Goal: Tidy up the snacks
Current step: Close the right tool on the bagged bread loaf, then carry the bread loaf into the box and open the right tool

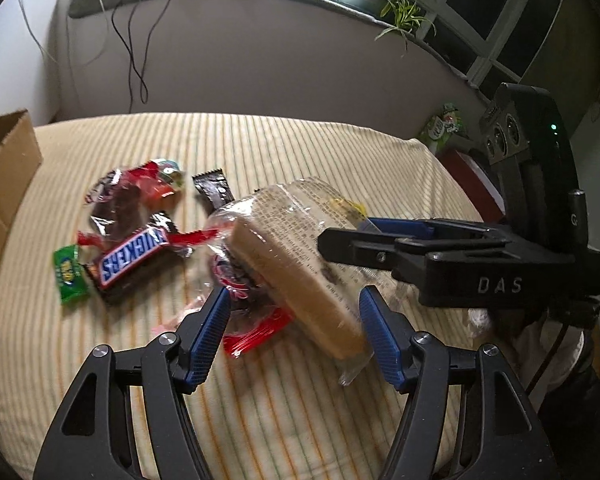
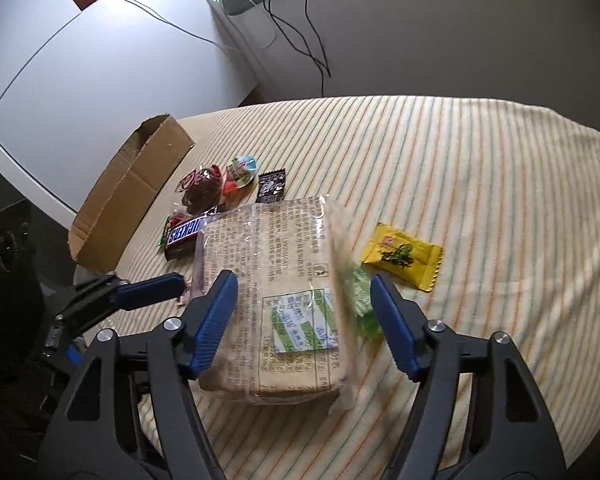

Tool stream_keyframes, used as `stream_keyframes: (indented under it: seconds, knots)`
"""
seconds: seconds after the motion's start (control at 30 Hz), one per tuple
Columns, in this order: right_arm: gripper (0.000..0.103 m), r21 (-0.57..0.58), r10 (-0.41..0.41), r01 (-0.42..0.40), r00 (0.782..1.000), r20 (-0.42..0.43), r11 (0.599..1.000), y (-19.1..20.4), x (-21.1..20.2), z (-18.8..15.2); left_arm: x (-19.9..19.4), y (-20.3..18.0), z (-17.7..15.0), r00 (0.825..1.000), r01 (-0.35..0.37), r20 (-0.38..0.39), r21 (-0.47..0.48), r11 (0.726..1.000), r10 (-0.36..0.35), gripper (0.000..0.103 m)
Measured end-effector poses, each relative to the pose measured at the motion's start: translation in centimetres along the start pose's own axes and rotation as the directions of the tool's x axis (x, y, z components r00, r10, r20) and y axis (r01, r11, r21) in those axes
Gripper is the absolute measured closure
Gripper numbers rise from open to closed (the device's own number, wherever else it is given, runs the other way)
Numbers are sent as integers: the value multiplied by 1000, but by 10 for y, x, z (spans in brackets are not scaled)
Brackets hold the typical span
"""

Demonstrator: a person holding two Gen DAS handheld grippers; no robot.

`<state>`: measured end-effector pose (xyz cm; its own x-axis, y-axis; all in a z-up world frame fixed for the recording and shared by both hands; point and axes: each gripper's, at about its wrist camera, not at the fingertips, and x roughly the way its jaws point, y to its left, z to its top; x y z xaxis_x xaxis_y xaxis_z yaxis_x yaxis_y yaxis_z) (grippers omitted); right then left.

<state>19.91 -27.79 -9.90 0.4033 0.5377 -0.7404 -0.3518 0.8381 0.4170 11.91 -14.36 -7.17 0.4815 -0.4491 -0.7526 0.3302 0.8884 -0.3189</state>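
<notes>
Right wrist view: right gripper point(image 2: 300, 316) jaws parted astride wrapped cracker pack point(image 2: 276, 280) on striped cloth point(image 2: 480, 184), contact unclear; left gripper point(image 1: 294, 334) unclosed, pack at 12 o'clock.

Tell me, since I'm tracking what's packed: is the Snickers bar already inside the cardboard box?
No, the Snickers bar lies on the striped cloth among other sweets, outside the cardboard box.

Dim, cool indoor light, dark fisheye corners, motion blur on the wrapped biscuit pack point(image 1: 300, 264).
</notes>
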Motion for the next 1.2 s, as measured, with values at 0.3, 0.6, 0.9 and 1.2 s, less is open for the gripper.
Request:
stream_keyframes:
  seconds: [0.3, 0.6, 0.9, 1.2]
  knots:
    - [44, 29, 37, -37, 999, -14, 999, 3, 4, -1, 3, -6, 2, 999, 46, -2, 32, 998, -46, 38]
    - [47, -7, 1, -1, 1000, -9, 1000, 19, -4, -4, 1, -15, 2, 999, 34, 19, 64, 997, -35, 38]
    - [47, -36, -3, 4, 1000, 16, 999, 44, -12, 1, -24, -8, 2, 997, 17, 74, 70, 997, -23, 38]
    - [47, -103, 1, 3, 999, 41, 995, 89, -17, 18, -65, 15, 1, 988, -5, 156, 51, 999, -3, 38]
